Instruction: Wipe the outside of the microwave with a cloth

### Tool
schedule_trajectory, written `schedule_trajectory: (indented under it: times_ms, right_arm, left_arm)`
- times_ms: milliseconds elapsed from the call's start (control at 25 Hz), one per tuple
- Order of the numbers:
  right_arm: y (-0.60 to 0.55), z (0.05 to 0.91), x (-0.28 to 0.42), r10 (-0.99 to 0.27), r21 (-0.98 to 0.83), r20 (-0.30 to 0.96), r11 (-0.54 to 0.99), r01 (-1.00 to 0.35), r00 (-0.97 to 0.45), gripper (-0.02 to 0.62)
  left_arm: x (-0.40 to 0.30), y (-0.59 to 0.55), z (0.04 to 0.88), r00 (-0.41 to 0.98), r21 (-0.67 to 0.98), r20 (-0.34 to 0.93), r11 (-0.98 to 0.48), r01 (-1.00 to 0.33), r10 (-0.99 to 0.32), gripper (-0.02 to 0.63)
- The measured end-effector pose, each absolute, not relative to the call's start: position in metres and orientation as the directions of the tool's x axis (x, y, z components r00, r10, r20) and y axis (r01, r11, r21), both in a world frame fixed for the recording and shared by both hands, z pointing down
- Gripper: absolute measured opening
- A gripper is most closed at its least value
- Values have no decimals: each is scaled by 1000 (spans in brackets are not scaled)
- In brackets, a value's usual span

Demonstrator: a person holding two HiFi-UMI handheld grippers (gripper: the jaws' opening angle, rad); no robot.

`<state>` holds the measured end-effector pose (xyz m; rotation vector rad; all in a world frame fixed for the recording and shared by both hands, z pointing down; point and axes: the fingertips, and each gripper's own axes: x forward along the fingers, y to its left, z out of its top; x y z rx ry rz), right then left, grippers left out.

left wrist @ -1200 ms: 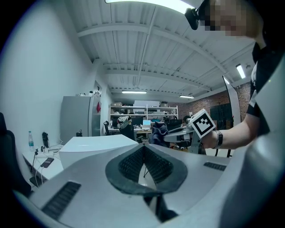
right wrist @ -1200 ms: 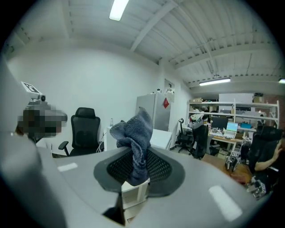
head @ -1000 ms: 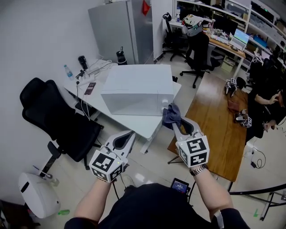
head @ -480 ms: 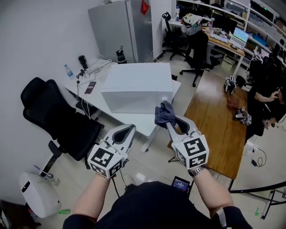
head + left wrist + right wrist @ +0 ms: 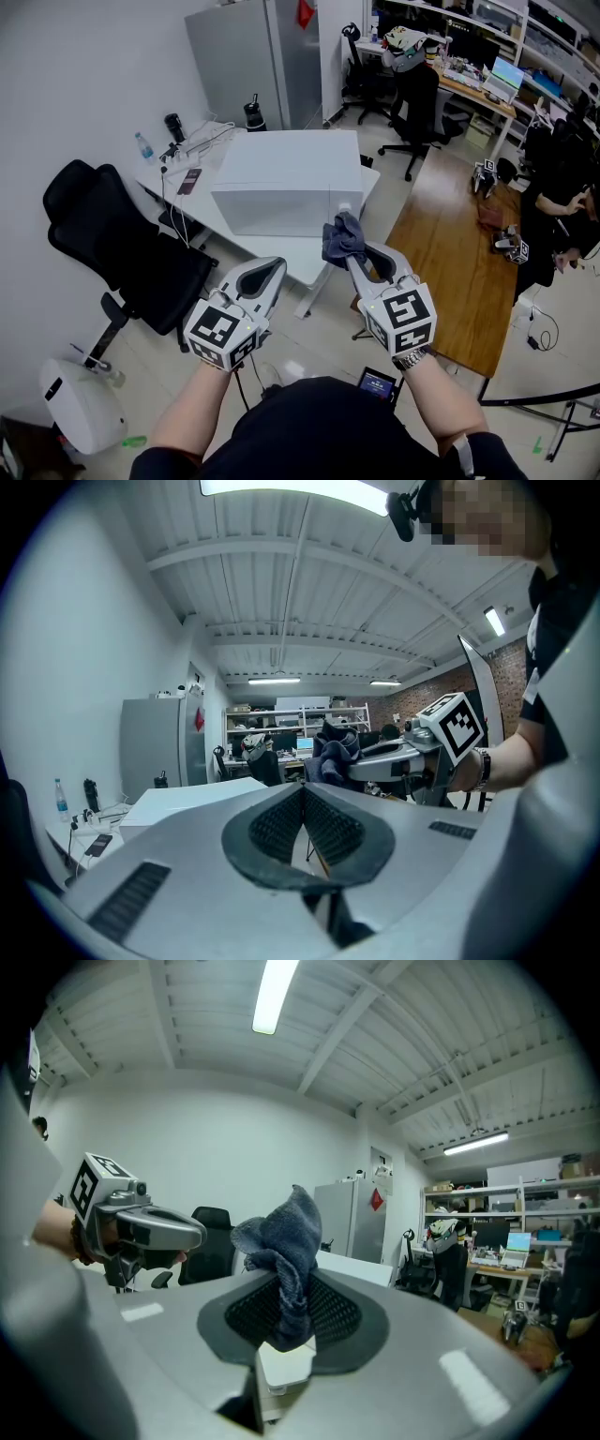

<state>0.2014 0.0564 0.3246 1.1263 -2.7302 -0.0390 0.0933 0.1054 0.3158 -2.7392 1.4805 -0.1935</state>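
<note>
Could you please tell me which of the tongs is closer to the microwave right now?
The right. The right tongs, gripping the cloth, sit at the microwave's front right corner; the left tongs, shut and empty, hang farther back, off the table's near edge.

Head view steeply down; gripper views level, share microwave (image 5: 286, 178).
</note>
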Motion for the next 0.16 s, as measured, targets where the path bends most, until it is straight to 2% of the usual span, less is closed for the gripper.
schedule_trajectory:
  times_ms: [160]
  right_arm:
    - [53,323,203,-700,97,158,712,-695,-696,74]
  left_arm:
    - [97,102,314,541,-78,95,-548,-833,-836,5]
